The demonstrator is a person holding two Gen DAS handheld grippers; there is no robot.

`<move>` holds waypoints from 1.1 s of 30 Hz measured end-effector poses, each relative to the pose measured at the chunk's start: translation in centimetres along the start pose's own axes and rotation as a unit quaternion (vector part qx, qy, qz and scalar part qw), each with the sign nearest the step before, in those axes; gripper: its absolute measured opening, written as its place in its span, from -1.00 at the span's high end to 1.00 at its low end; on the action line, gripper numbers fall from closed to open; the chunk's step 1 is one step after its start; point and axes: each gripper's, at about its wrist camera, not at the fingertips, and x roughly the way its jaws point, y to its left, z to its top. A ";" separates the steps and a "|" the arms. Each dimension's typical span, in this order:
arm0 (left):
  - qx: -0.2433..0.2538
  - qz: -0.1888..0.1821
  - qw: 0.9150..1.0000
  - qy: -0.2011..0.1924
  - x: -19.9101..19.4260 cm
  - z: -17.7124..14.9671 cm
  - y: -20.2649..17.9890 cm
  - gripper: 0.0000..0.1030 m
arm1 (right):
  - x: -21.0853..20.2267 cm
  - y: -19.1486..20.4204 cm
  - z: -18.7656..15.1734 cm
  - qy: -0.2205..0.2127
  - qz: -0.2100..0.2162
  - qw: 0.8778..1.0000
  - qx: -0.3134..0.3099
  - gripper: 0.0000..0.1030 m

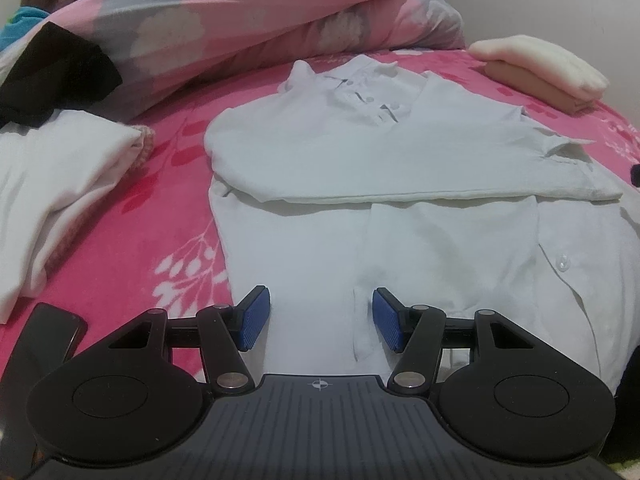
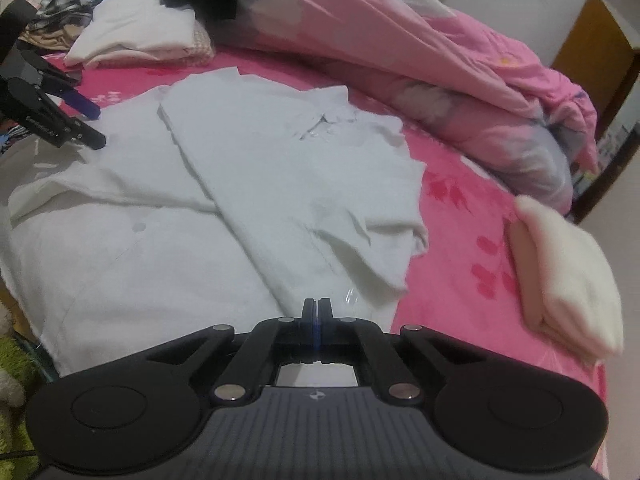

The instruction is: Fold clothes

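Mid-fold on white shirt (image 1: 360, 152) atop pink bed (image 1: 160, 240): left gripper (image 1: 321, 316) open and empty, right gripper (image 2: 316, 312) closed, apparently empty; next, probably regrasping an edge.

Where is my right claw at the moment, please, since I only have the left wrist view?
Observer: Your right claw is shut, fingertips together, over the near edge of the white collared shirt.
Operator: What lies beyond the folded white garment on the left?
Observer: A heap of unfolded clothes, one of them plaid, sits behind the folded white garment.
Operator: Is there anything off to my right?
Observer: A brown door stands beyond the pink quilt.
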 end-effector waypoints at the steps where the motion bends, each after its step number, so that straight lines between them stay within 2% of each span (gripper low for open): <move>1: -0.001 0.000 1.000 0.000 0.0 0.0 0.0 -0.12 | -0.2 0.2 -0.1 -0.002 -0.003 1.000 -0.002 0.99; 3: -0.003 -0.001 1.000 0.000 0.1 0.0 0.1 -0.12 | 0.3 0.8 0.2 -0.004 0.000 1.000 -0.016 0.87; 6: -0.006 -0.001 1.000 0.000 0.1 0.1 0.0 -0.12 | 1.6 1.8 0.9 -0.014 0.002 0.998 -0.054 0.17; 7: -0.007 -0.002 1.000 0.000 0.1 0.1 0.0 -0.12 | 2.2 2.2 1.1 -0.016 0.002 0.998 -0.068 0.13; 9: -0.008 -0.002 1.000 -0.001 0.1 0.1 0.1 -0.12 | 4.1 2.4 1.2 0.000 0.001 0.997 -0.082 0.14; 11: -0.011 -0.004 1.000 0.000 0.2 0.0 0.2 -0.12 | 6.1 2.2 1.1 0.024 0.003 0.996 -0.080 0.34; 13: -0.015 -0.006 1.000 0.001 0.2 0.0 0.4 -0.12 | 6.5 1.3 1.3 0.026 0.026 0.998 -0.047 0.90; 19: -0.021 -0.009 1.000 0.003 0.3 -0.1 0.7 -0.14 | 2.5 0.3 1.7 -0.009 0.008 1.000 -0.022 0.93; 28: -0.025 -0.010 1.000 0.005 0.2 0.0 1.3 -0.14 | -0.8 1.1 -0.4 0.013 -0.036 0.999 0.018 0.92; 33: -0.032 -0.007 0.999 0.006 0.2 -0.2 1.8 -0.16 | -2.1 1.2 -0.3 0.005 -0.061 0.998 0.030 0.92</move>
